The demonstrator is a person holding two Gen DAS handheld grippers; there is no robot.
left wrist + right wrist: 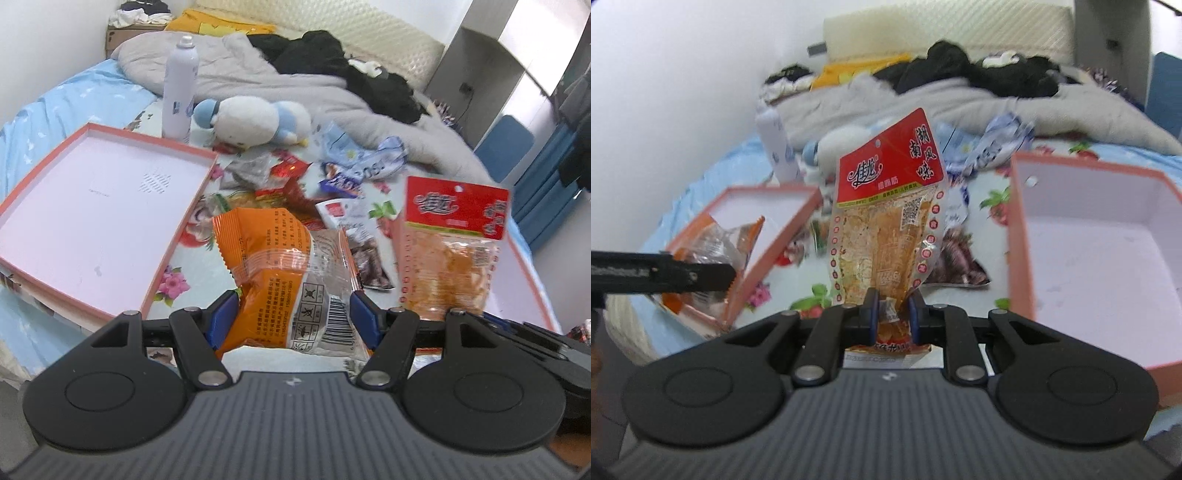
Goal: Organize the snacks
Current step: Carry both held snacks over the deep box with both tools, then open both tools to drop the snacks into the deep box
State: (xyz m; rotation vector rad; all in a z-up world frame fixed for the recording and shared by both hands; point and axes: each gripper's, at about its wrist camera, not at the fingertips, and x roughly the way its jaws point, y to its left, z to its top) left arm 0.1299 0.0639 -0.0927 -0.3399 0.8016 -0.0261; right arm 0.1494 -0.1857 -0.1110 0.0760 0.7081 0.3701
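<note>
Deep box (1089,236) cut off at right edge — far bedding (960,96) blurred.

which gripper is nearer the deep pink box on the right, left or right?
Right. The right gripper, shut on the red-topped packet, sits beside the deep pink box. The left gripper, holding the orange packet, is by the shallow pink tray.

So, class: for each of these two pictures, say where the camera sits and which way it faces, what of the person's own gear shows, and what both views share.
Left wrist: on the left gripper, looking forward and down over the bed; its own fingers hold the orange packet, pink tray to the left.
Right wrist: on the right gripper, facing the same way; its fingers pinch the red-topped packet, pink box to the right.
Shared: both packets, the plush toy, white bottle.
</note>
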